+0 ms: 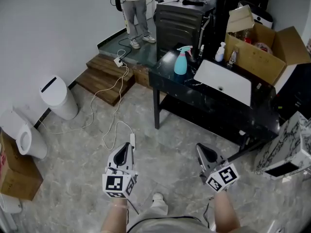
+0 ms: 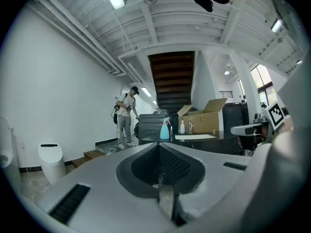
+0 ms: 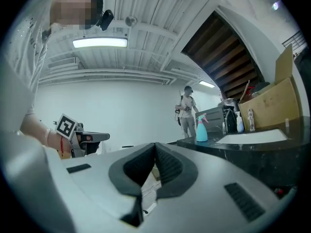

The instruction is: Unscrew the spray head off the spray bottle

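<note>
Two grippers are low over the grey floor and point toward the black table. The left gripper has its jaws pressed together with nothing between them, and the right gripper is the same. The spray bottle (light blue, with the spray head on top of it) stands upright near the left end of the table, well apart from both grippers. Beside it lies a white basin, and a cardboard box stands behind the basin.
</note>
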The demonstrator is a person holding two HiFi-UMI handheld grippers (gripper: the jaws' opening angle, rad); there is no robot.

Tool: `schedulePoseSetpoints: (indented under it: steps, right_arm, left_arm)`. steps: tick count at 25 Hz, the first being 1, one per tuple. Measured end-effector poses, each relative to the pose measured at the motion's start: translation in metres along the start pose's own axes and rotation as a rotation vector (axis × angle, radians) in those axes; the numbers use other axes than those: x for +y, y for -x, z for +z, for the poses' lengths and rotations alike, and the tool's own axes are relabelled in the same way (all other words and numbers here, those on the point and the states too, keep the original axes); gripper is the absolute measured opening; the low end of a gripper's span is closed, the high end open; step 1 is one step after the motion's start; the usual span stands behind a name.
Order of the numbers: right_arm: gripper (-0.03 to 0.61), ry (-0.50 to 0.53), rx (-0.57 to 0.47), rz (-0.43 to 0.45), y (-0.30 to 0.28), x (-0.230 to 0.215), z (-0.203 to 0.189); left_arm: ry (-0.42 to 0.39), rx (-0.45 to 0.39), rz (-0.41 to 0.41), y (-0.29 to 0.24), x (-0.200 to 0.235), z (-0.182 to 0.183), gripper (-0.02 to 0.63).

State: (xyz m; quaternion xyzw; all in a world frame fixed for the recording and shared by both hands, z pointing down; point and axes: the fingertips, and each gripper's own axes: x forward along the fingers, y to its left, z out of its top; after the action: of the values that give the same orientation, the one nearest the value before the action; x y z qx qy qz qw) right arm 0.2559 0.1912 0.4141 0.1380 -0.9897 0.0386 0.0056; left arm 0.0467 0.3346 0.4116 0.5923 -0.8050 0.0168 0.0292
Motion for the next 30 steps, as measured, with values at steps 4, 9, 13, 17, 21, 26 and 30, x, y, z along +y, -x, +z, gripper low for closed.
schedulePoseSetpoints:
  steps: [4,9,13,17,21,26,30]
  right_arm:
    - [0.005,0.006,-0.010,-0.023,-0.035,-0.015,0.000]
    - [0.005,0.000,-0.009,-0.055,-0.068,-0.028,0.001]
    - [0.005,0.003,-0.006,-0.060,-0.086,-0.031,0.005]
    - [0.006,0.018,-0.002,-0.075,-0.106,-0.045,0.009]
    - [0.006,0.025,-0.017,-0.098,-0.129,-0.065,0.013]
    - [0.005,0.034,-0.039,-0.108,-0.164,-0.095,0.021]
    - [0.006,0.061,-0.024,-0.124,-0.197,-0.121,0.021]
  left_arm:
    - [0.000,-0.012,-0.014,-0.035,0.025,0.002,0.005]
    - [0.005,-0.022,-0.037,-0.064,0.045,0.004,0.005]
    - [0.024,-0.033,-0.048,-0.078,0.054,0.007,0.005]
    - [0.040,-0.041,-0.065,-0.100,0.057,0.007,0.005]
    - [0.048,-0.049,-0.081,-0.128,0.063,0.007,0.005]
    - [0.042,-0.053,-0.113,-0.170,0.069,0.011,0.005]
    - [0.040,-0.048,-0.121,-0.214,0.081,0.011,0.005]
